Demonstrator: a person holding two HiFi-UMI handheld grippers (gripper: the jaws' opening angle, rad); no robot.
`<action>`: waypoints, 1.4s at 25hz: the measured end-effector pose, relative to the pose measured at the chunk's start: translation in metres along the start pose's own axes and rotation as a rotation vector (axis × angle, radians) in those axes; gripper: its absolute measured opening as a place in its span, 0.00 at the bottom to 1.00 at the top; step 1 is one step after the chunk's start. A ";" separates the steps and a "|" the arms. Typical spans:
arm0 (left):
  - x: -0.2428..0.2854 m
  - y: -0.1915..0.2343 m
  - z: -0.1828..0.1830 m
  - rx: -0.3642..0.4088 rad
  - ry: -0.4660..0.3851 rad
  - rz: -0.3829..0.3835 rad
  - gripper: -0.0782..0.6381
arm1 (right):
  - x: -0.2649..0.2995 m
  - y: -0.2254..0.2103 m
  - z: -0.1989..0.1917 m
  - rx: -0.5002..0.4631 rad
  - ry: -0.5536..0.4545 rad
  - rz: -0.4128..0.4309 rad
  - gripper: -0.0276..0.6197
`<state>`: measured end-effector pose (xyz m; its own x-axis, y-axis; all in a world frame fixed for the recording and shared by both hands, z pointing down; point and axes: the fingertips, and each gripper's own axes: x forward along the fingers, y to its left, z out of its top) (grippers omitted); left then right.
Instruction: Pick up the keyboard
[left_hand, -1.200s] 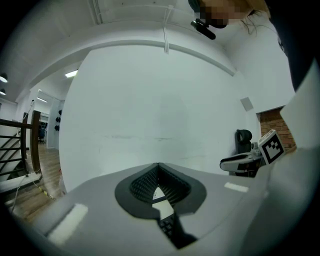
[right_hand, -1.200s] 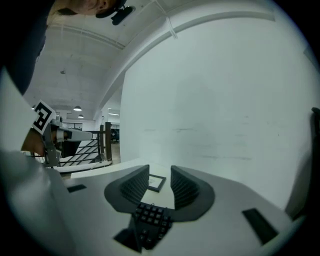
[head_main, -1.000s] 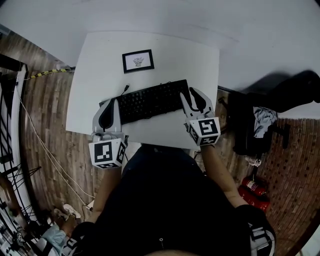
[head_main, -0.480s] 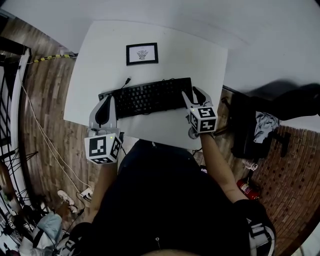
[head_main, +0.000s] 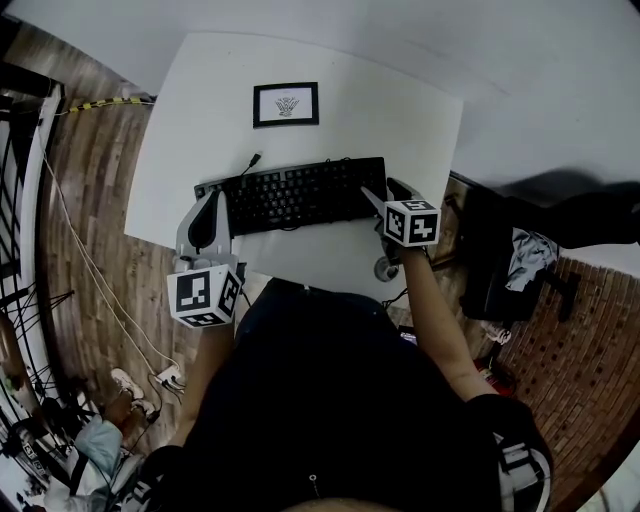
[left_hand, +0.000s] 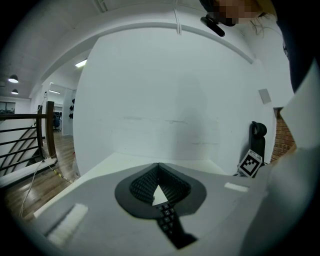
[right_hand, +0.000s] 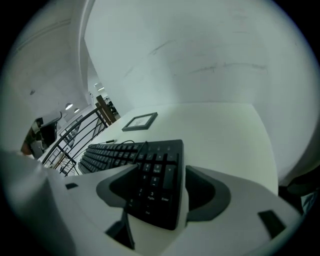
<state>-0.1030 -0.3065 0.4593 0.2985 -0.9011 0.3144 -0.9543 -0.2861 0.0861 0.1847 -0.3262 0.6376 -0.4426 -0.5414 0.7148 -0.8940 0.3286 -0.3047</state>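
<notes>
The black keyboard (head_main: 290, 195) lies across the white table (head_main: 400, 110), with its cable (head_main: 250, 162) running off its far left. My left gripper (head_main: 210, 218) rests at the keyboard's near left corner and is shut, pads together (left_hand: 158, 166); a few keys (left_hand: 167, 220) show through the slot behind the pads. My right gripper (head_main: 386, 192) is at the keyboard's right end. Its jaws have just been opening and stand wide (right_hand: 162, 170). The number-pad end of the keyboard (right_hand: 155, 175) sits between them, one jaw over the keys and the other off the right edge, neither pressing.
A small framed picture (head_main: 286, 104) lies on the table beyond the keyboard. The table's near edge runs just behind both grippers. A dark chair with clothing (head_main: 510, 260) stands to the right on the brick-pattern floor, and a railing (head_main: 20, 200) stands at the far left.
My right gripper has sunk and tipped down onto the keyboard's right end, and its jaws have spread apart. The left gripper has dropped slightly at the left corner.
</notes>
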 end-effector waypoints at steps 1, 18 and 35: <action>0.001 0.000 -0.001 -0.002 0.004 0.002 0.12 | 0.002 -0.001 -0.002 0.000 0.015 0.002 0.45; 0.001 0.009 -0.008 -0.049 0.022 0.040 0.12 | 0.013 -0.008 -0.013 0.119 0.137 0.041 0.46; -0.019 0.039 -0.028 -0.070 0.052 0.081 0.12 | -0.014 0.010 0.004 0.068 0.166 -0.072 0.46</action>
<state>-0.1461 -0.2915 0.4833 0.2214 -0.9016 0.3717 -0.9743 -0.1881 0.1239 0.1813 -0.3181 0.6218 -0.3647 -0.4245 0.8287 -0.9281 0.2375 -0.2867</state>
